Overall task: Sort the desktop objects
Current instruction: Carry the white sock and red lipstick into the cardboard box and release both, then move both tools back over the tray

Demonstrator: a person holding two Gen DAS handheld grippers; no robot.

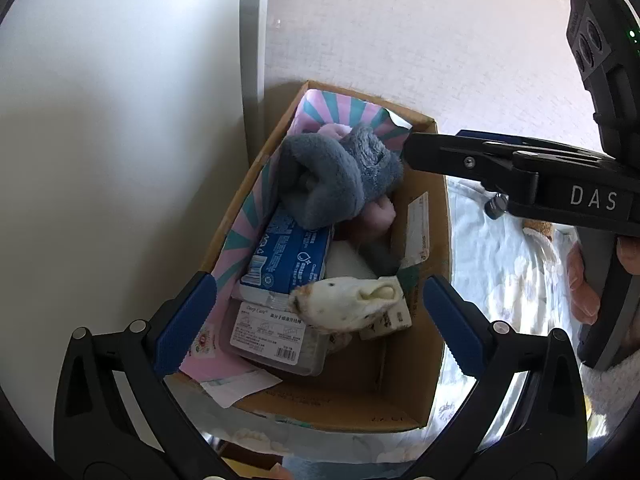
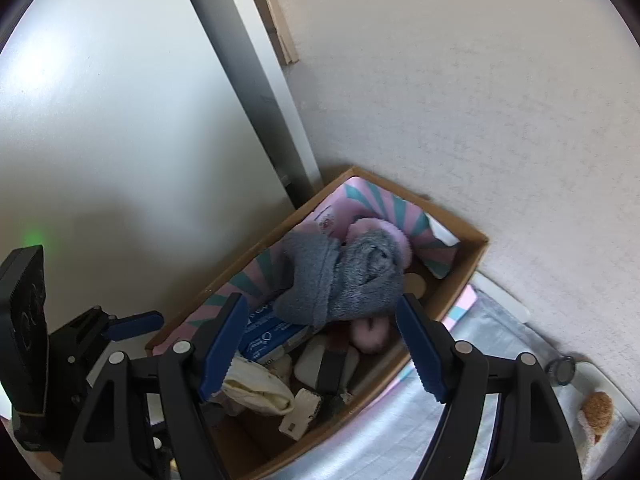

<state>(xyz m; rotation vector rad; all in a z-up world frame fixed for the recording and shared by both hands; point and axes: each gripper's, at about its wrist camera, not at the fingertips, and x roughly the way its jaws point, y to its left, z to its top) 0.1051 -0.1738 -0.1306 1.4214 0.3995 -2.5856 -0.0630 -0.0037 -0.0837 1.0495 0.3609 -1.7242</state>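
both my grippers hover over the cardboard box [image 1: 416, 240], which i use as the landmark. left gripper [image 1: 320, 320] stands wide with nothing between its pads; right gripper [image 2: 320, 344] is partly spread, also empty. so both drops look done, as far as i can judge.

the white cloth toy [image 1: 348, 308] lies inside the box, straight ahead of and below the left jaws, on top of a clear plastic case [image 1: 276, 344]. its long axis runs across the box, roughly in line with the gap between my left fingers. the grey fleece bundle [image 2: 344, 276] sits deeper in the box toward the wall end, right ahead of the right jaws, over the blue carton [image 1: 284, 256].

next candidate outside the box: a small brown plush [image 2: 596, 412] on the pale cloth, well off the box's right side, so the right hand is nearer (the left would have to cross over).

room: the white panel [image 1: 120, 160] hugs the box's left wall and the back wall its far end; the open way out is up and to the right.
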